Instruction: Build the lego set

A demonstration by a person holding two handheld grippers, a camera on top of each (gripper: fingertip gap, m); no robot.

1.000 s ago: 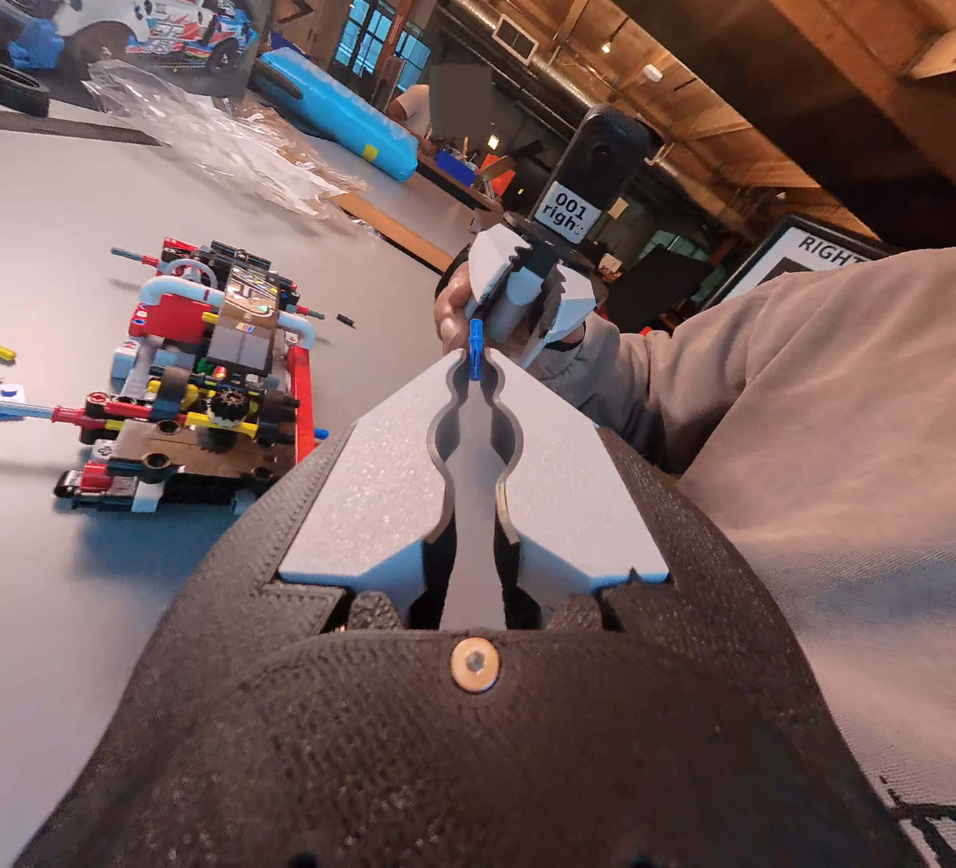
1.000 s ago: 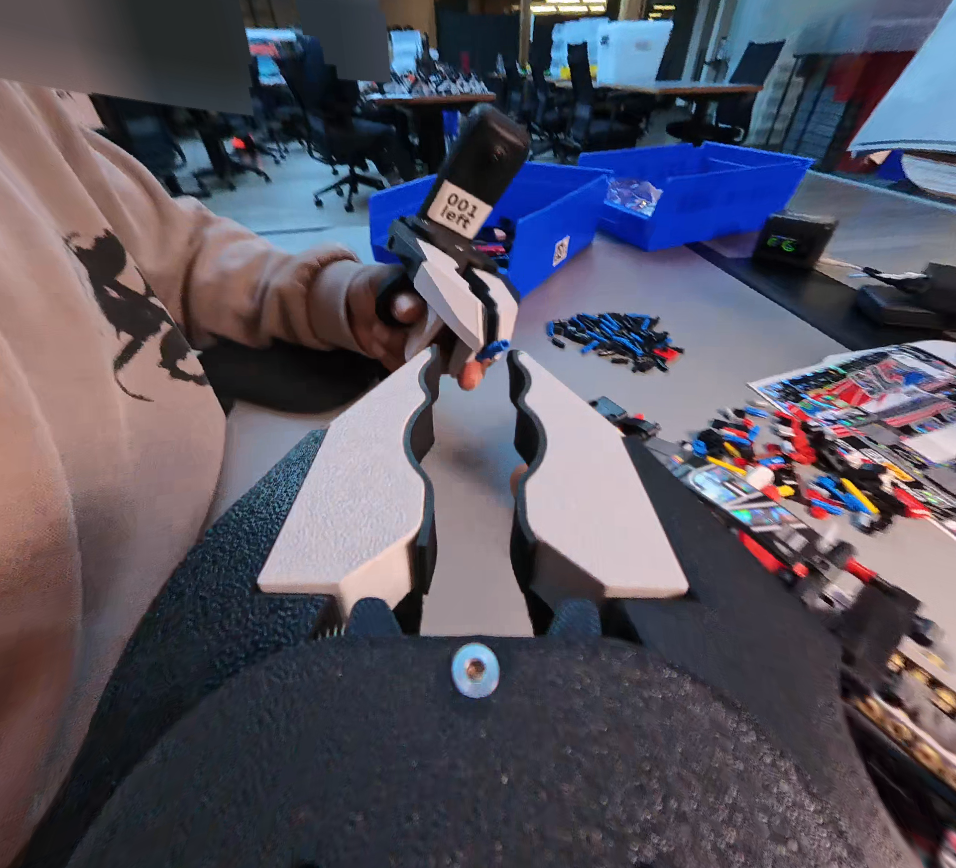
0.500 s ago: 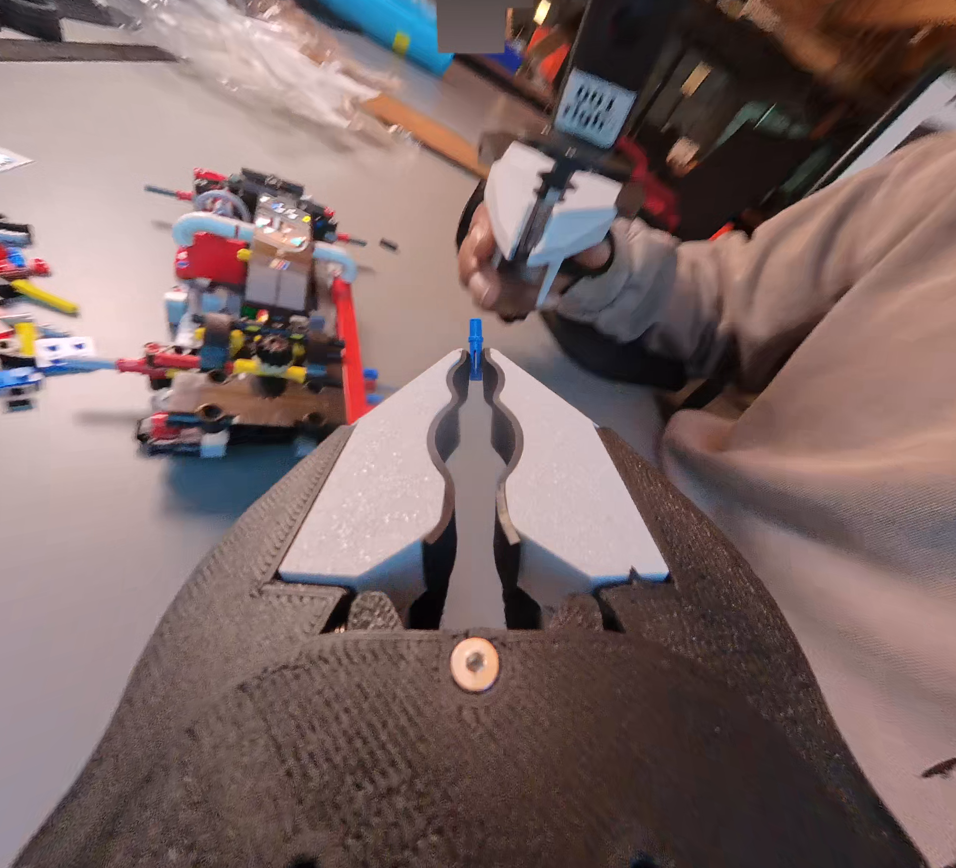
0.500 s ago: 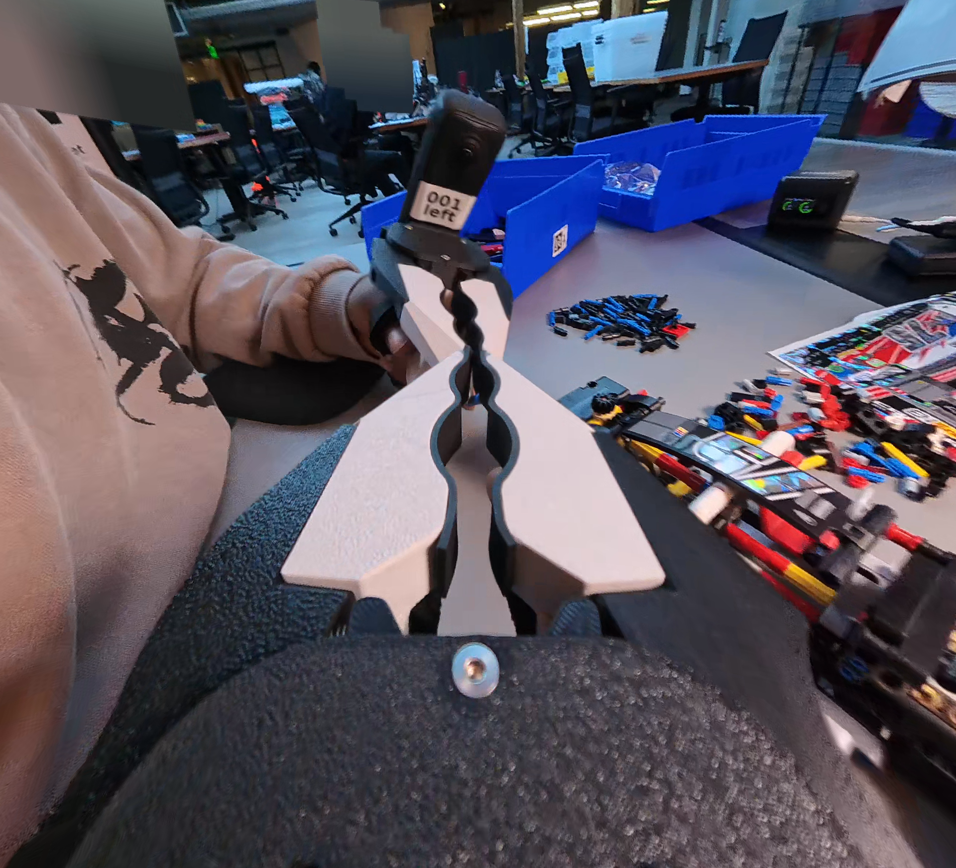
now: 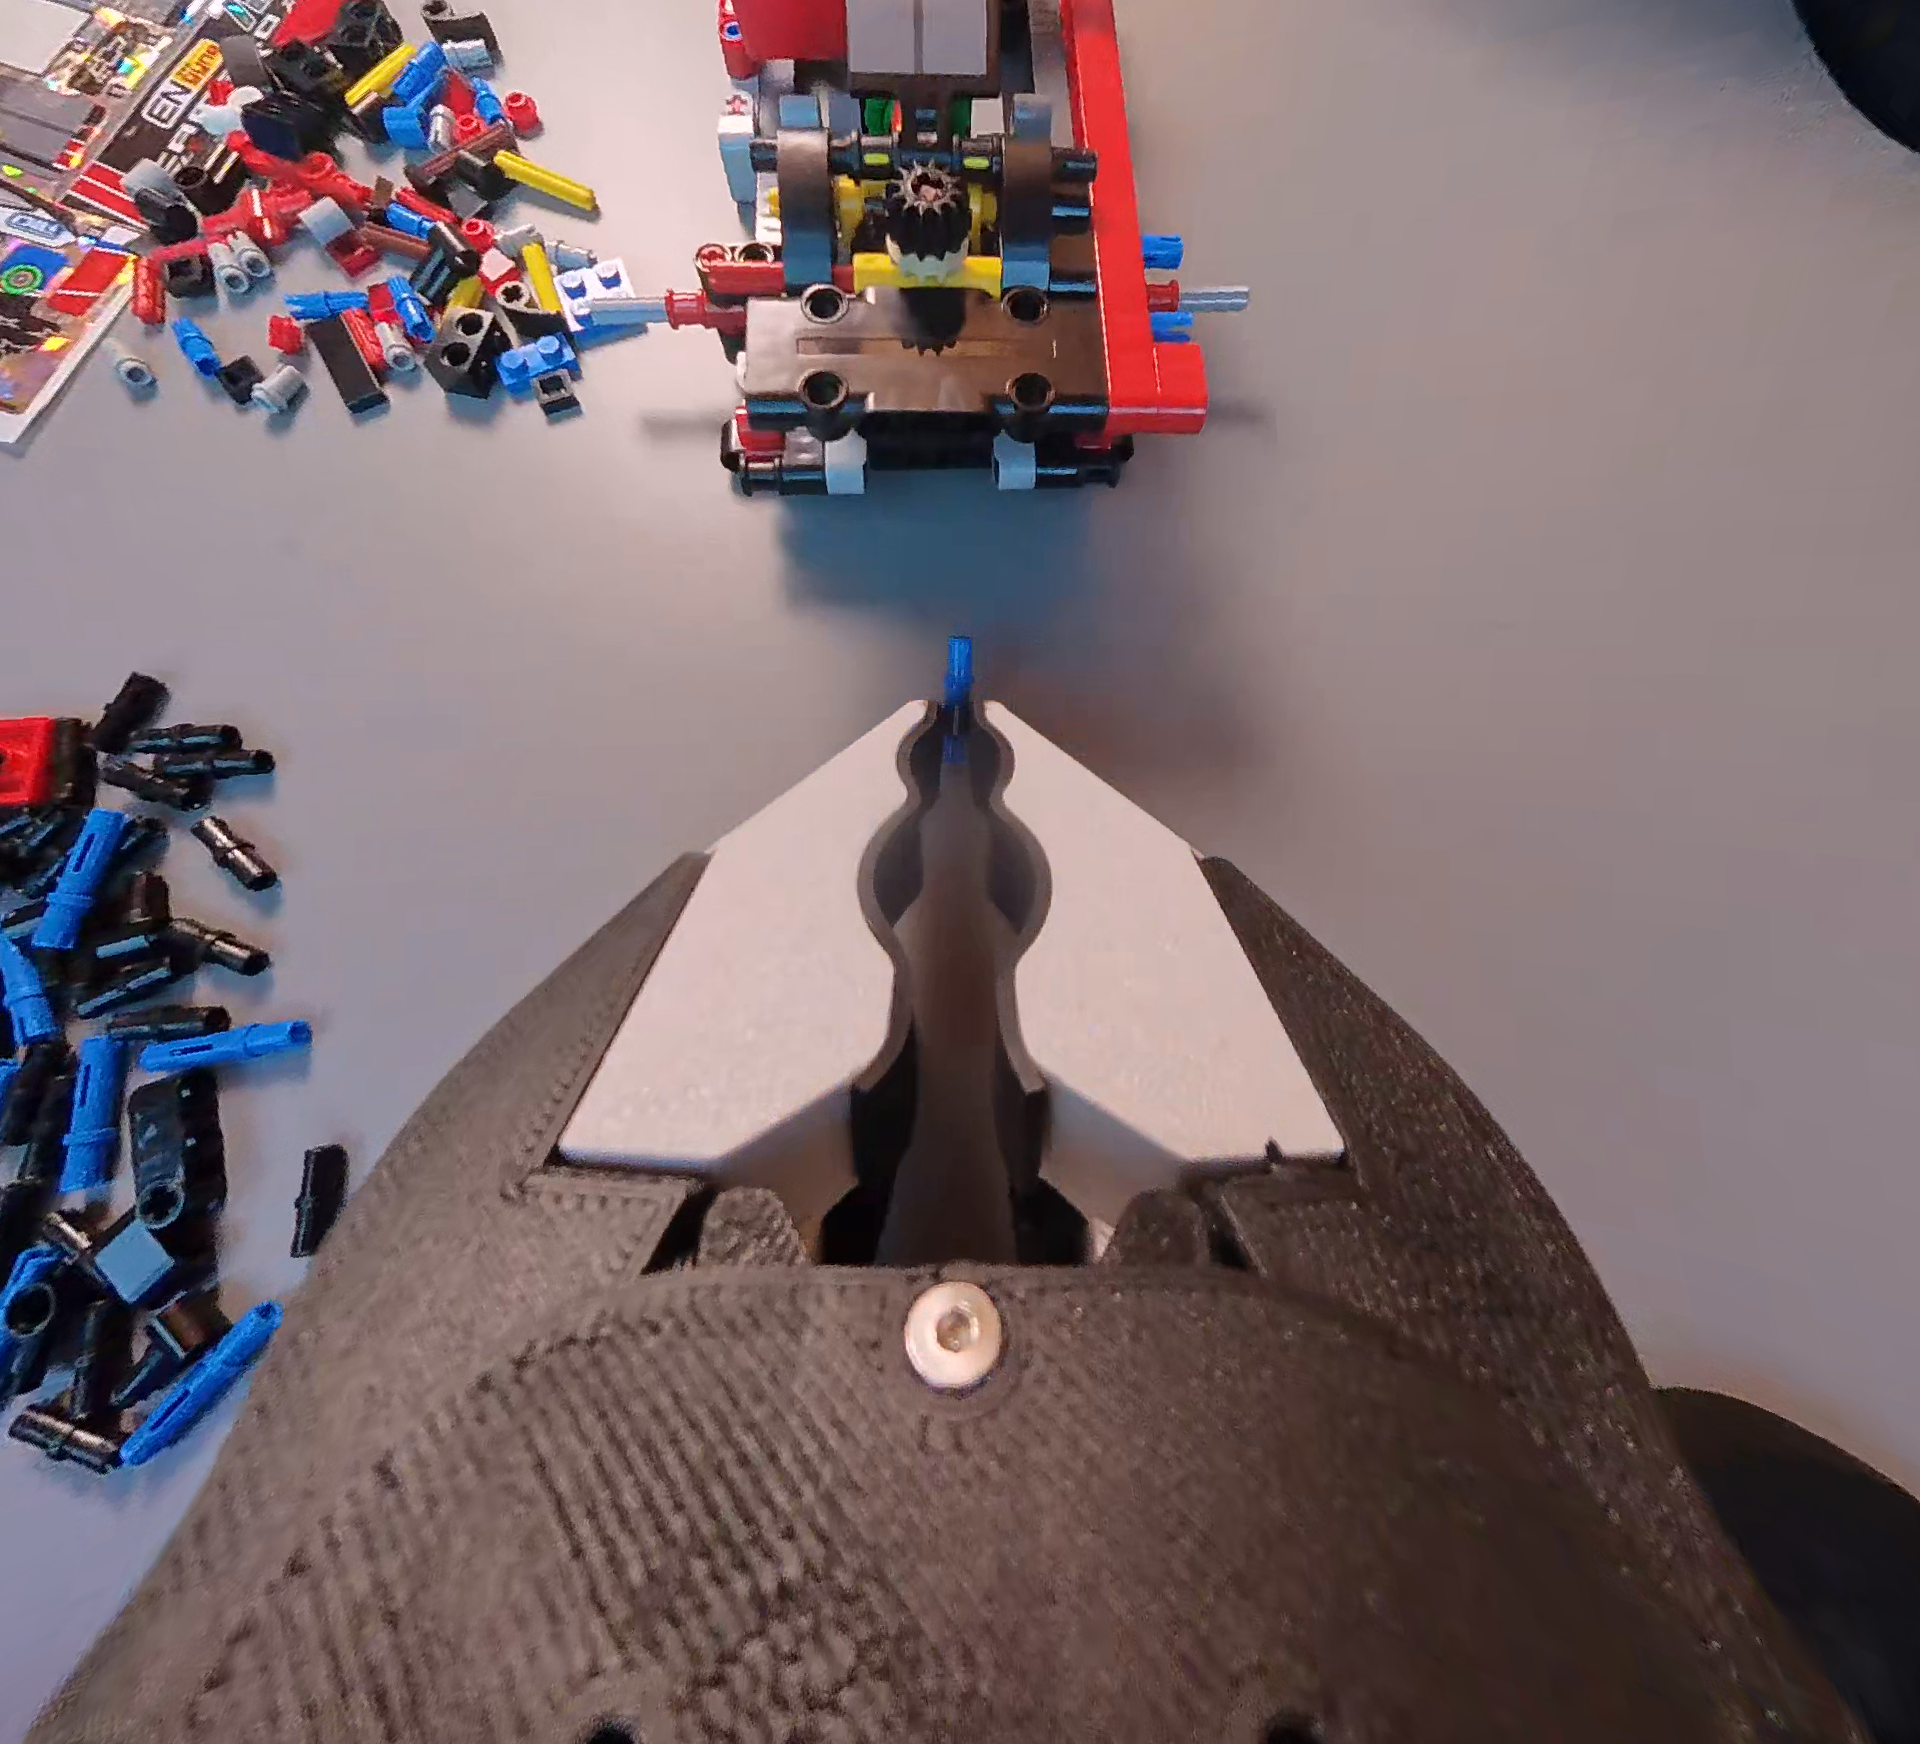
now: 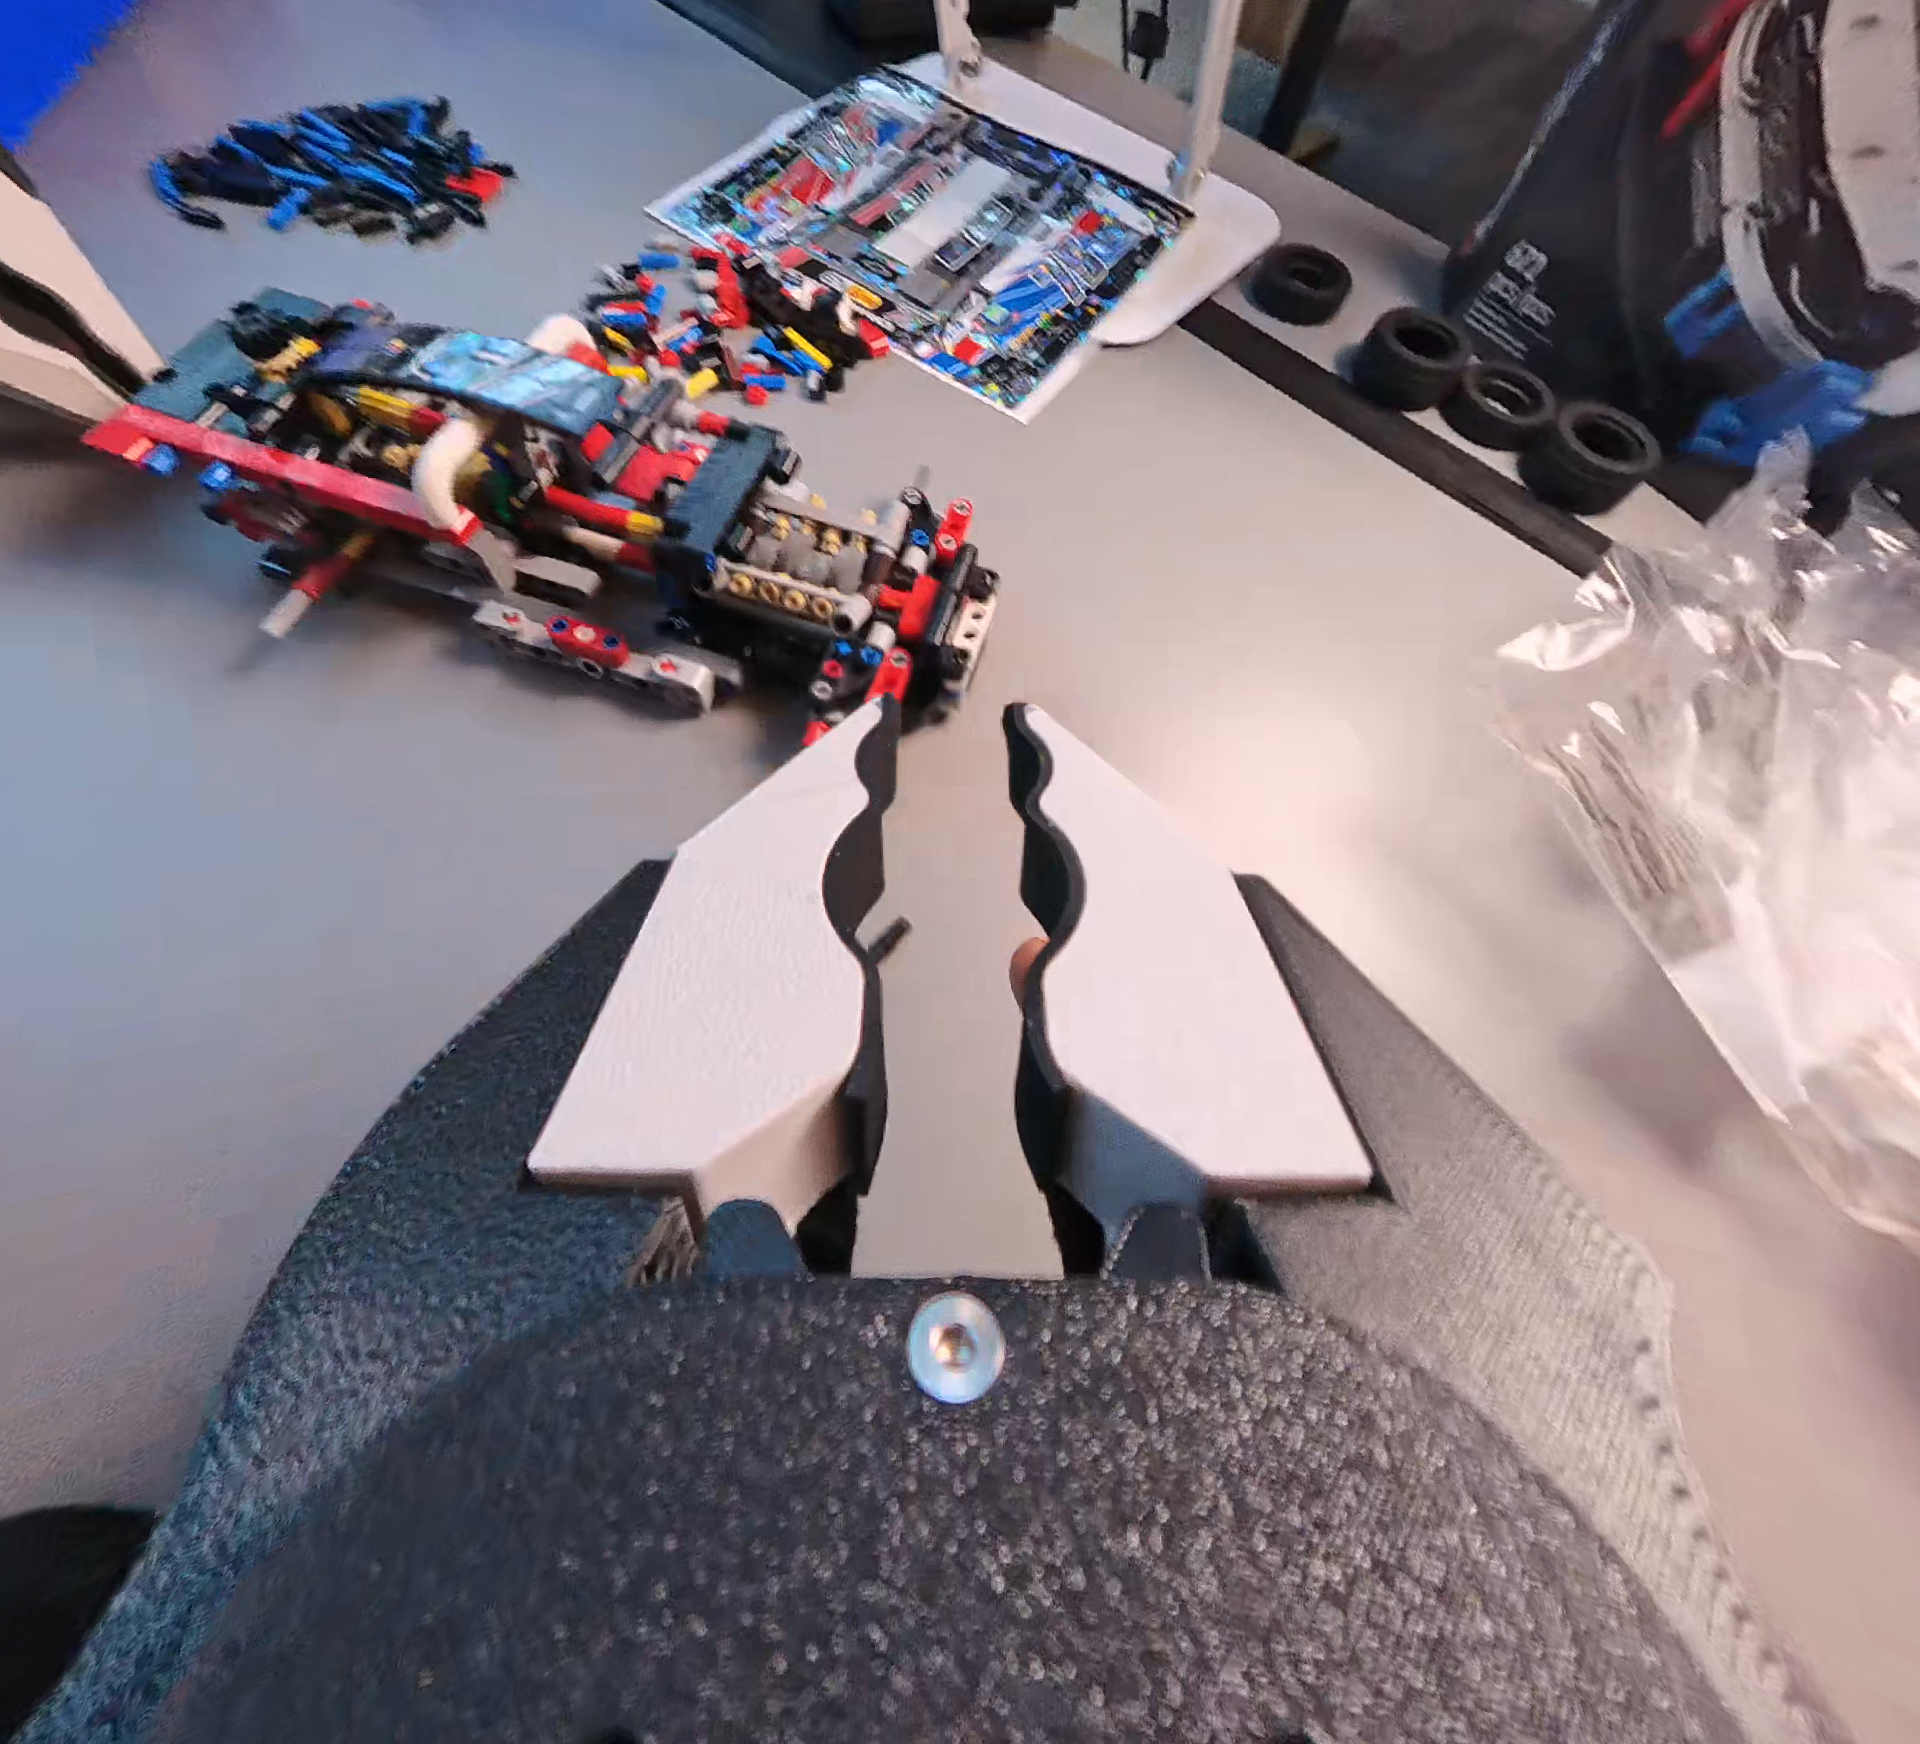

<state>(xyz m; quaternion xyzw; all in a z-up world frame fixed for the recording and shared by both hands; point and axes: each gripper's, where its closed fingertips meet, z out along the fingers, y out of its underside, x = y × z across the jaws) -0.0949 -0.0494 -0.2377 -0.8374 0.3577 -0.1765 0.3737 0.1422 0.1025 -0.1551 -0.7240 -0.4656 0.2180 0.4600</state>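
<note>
The car chassis [image 5: 935, 167] stands partly built on the counter [image 5: 1455, 551]; loose parts [image 5: 343, 188] remain beside it. The left gripper [image 5: 957, 707] is clamped on a blue pin [image 5: 957, 664] just short of the chassis. The right gripper [image 6: 943, 718] is apart and empty.

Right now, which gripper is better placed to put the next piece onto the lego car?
Probably the left gripper: it is shut on a blue pin and points straight at the car chassis. The right gripper is open and empty beside the car's end.
</note>
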